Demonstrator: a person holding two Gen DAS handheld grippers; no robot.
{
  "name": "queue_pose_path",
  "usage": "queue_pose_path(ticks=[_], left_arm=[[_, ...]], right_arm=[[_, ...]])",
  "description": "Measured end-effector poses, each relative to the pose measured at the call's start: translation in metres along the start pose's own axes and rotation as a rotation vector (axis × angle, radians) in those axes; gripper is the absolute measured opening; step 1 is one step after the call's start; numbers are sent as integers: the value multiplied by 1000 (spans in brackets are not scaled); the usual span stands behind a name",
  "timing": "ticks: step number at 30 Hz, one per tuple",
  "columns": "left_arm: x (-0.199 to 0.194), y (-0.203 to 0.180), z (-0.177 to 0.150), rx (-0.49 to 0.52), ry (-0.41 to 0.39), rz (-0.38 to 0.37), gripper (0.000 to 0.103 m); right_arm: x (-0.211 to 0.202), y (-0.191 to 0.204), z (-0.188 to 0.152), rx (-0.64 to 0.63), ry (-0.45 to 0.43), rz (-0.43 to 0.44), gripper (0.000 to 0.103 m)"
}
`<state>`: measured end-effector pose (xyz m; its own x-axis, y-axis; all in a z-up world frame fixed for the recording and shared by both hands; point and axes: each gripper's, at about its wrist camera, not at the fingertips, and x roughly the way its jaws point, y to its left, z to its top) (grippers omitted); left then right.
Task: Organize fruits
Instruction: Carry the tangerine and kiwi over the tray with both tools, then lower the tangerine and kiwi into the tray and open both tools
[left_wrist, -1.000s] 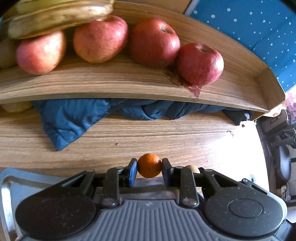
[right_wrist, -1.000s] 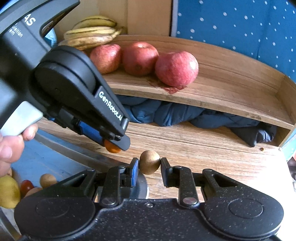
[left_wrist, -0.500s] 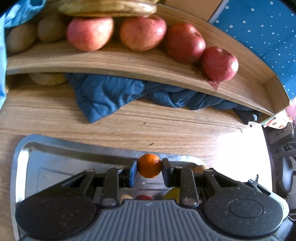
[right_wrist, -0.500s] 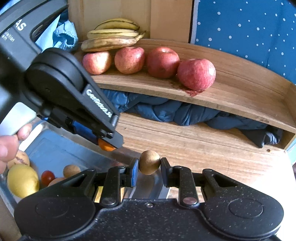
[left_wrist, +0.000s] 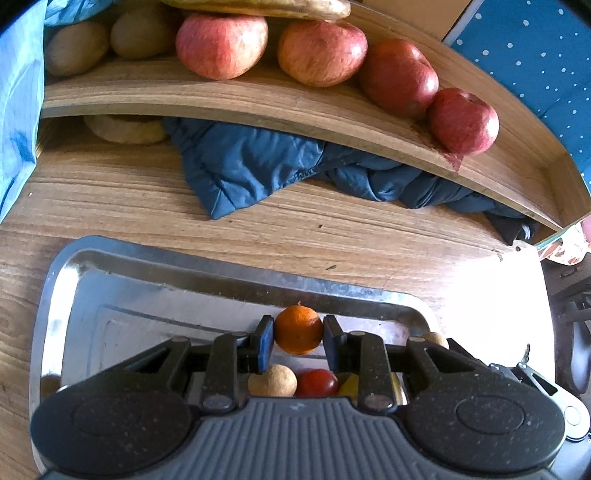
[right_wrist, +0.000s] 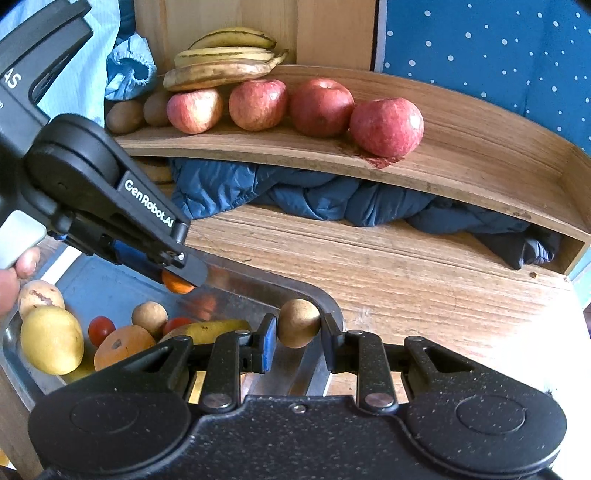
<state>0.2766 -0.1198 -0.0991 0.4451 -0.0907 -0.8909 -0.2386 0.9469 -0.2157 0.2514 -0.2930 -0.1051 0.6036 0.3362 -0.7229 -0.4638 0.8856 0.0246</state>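
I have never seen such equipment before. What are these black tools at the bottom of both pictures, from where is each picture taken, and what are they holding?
No robot is here: a person holds a two-finger clamp in each hand, and a camera on each clamp looks forward along its fingers. In the left view, the left gripper is shut on a small orange fruit above a metal tray. In the right view, the right gripper is shut on a round brown fruit; the other clamp appears at the upper left there. The tray holds mixed fruit, including a cherry tomato. Behind, a wooden shelf carries four red apples, bananas and kiwis. A blue padded cloth lies beneath it.
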Motion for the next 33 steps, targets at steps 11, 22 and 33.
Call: queue_pose_path(ticks=[11, 22, 33], left_arm=[[1, 1, -5, -5, 8, 6, 31], [-6, 2, -9, -9, 4, 13, 41], [-26, 9, -17, -26, -32, 43, 77]], right_arm=[[-5, -2, -4, 3, 3, 0, 27], [-16, -2, -10, 7, -3, 8, 29], [-31, 6, -15, 5, -24, -8, 35]])
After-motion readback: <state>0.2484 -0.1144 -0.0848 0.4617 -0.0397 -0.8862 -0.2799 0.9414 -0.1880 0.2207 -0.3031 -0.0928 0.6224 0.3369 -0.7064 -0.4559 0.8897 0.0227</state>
